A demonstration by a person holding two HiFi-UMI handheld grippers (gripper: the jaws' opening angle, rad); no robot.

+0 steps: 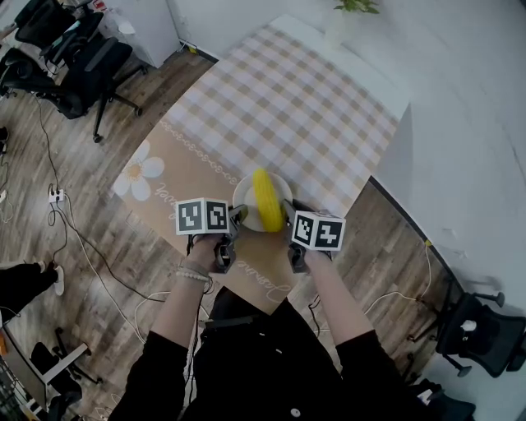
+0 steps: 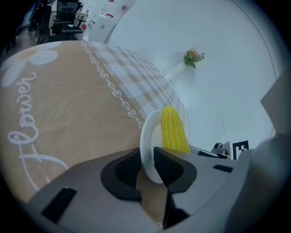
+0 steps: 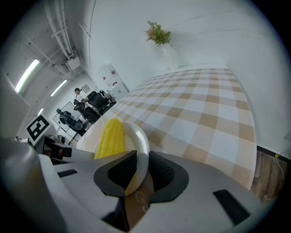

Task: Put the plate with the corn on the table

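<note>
A white plate [image 1: 246, 196] with a yellow corn cob [image 1: 267, 200] lying on it hovers over the near corner of the table [image 1: 279, 107]. I cannot tell whether it touches the cloth. My left gripper [image 1: 237, 219] is shut on the plate's left rim and my right gripper [image 1: 288, 217] on its right rim. In the left gripper view the plate's rim [image 2: 146, 132] stands edge-on between the pads of that gripper [image 2: 146, 166], with the corn [image 2: 174, 129] beyond. The right gripper view shows the plate [image 3: 140, 139] pinched the same way by that gripper [image 3: 142, 170], the corn [image 3: 110, 136] to its left.
The cloth is tan with a white flower print [image 1: 141, 174] near me and checked farther off. A white vase with a plant [image 1: 345, 20] stands at the far corner. Office chairs [image 1: 74, 57] and floor cables [image 1: 57, 197] lie left; a white wall [image 1: 460, 123] runs along the right.
</note>
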